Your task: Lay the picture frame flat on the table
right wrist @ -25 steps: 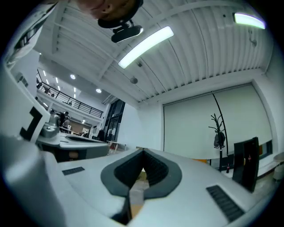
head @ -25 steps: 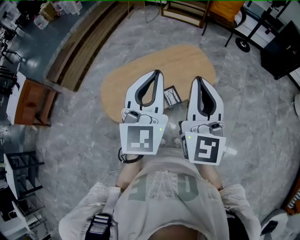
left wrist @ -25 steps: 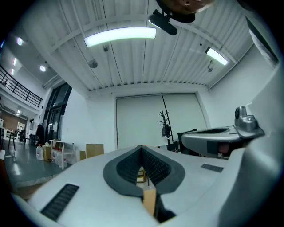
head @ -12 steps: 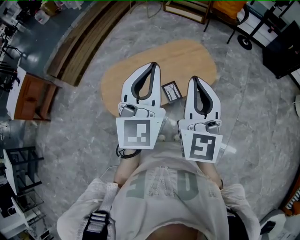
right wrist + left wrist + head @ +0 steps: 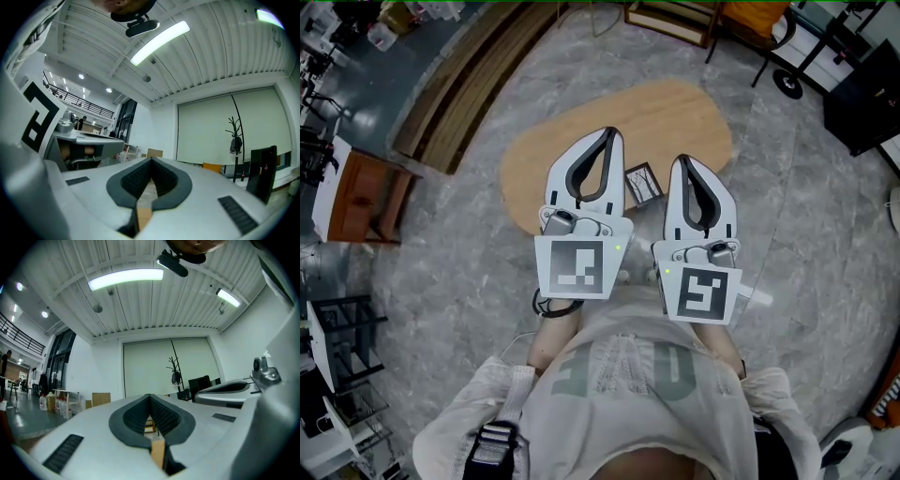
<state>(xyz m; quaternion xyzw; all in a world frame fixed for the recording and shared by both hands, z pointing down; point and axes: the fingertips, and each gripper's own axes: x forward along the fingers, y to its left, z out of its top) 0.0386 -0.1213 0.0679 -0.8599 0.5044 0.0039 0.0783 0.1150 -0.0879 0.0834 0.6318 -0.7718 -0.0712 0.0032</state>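
A small dark-rimmed rectangular picture frame (image 5: 643, 182) sits on the light wooden oval table (image 5: 675, 112), toward its 6 o'clock edge. Whether it stands upright or leans I cannot tell. The white left gripper (image 5: 608, 135) hovers at the frame's 9 o'clock with its jaws pressed together on nothing. The white right gripper (image 5: 682, 161) hovers at 3 o'clock, likewise closed and empty. Neither touches the frame.

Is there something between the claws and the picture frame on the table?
Nothing visible. The small black picture frame sits alone on the oval wooden table, seen between the shut left claw and shut right claw.
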